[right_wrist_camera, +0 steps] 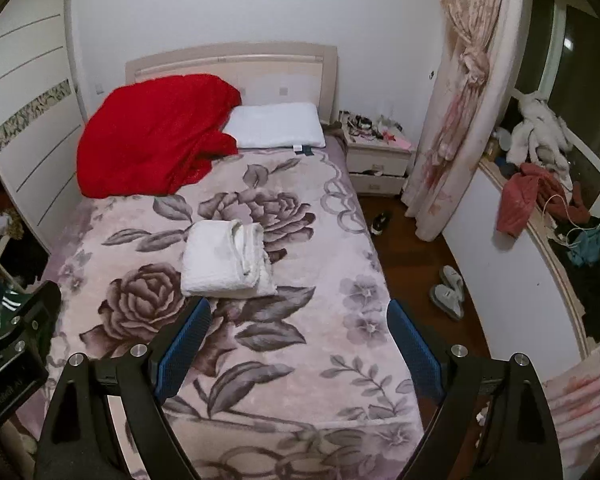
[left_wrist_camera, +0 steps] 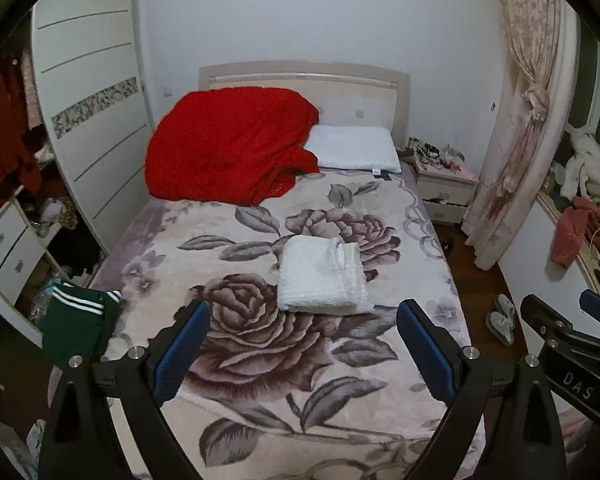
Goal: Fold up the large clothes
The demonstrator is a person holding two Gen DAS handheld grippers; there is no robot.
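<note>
A white garment (left_wrist_camera: 323, 276) lies folded into a neat rectangle in the middle of the bed's floral blanket (left_wrist_camera: 260, 360); it also shows in the right wrist view (right_wrist_camera: 224, 258). My left gripper (left_wrist_camera: 302, 314) is open and empty, held above the bed's foot end, short of the garment. My right gripper (right_wrist_camera: 298, 310) is open and empty, also above the foot end, to the right of the left one. The right gripper's body shows at the left wrist view's right edge (left_wrist_camera: 560, 332). A green garment with white stripes (left_wrist_camera: 78, 320) hangs at the bed's left edge.
A red quilt (left_wrist_camera: 232, 144) and a white pillow (left_wrist_camera: 354, 148) lie at the headboard. A wardrobe (left_wrist_camera: 88, 92) stands left, a nightstand (right_wrist_camera: 380, 156) and curtain (right_wrist_camera: 456, 100) right. Slippers (right_wrist_camera: 448, 290) lie on the wooden floor. Clothes clutter the window ledge (right_wrist_camera: 540, 200).
</note>
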